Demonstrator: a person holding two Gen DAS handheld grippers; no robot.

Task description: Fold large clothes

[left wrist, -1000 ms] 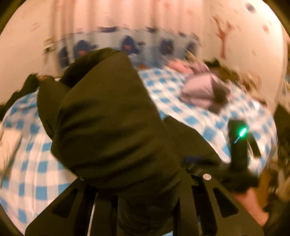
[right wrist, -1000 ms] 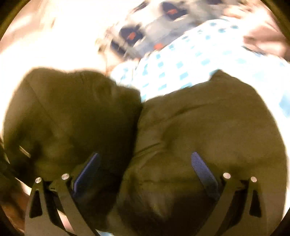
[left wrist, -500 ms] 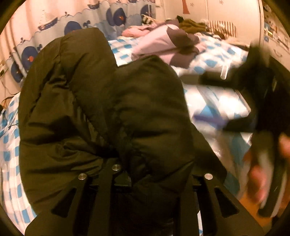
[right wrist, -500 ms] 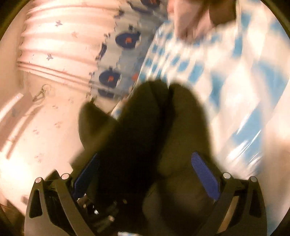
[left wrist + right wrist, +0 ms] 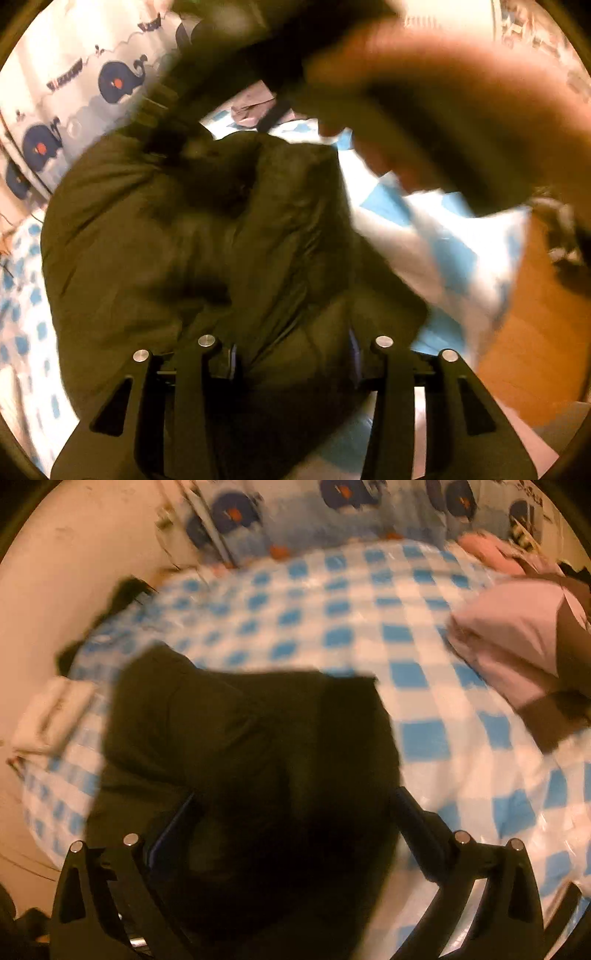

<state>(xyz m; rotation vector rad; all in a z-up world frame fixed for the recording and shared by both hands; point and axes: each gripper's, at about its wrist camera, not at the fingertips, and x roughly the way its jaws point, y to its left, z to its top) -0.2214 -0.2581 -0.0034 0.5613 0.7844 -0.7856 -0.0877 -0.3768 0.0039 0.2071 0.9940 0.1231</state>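
Two claws work one dark puffy jacket [image 5: 177, 266] bunched on the blue-checked bed [image 5: 424, 734]; the left claw [image 5: 291, 360] has just been opening, its jaws now parted with a fold of jacket between them; the right claw [image 5: 291, 812] stands wide open over the jacket's dark mass; a pink garment [image 5: 517, 646] lies well apart, toward the bed's right.

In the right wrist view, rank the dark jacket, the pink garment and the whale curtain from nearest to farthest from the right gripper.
1. Dark jacket: between the fingers of the right gripper, at bottom centre.
2. Pink garment: farther up the checked bed, on the right.
3. Whale curtain: behind the bed, along the top.
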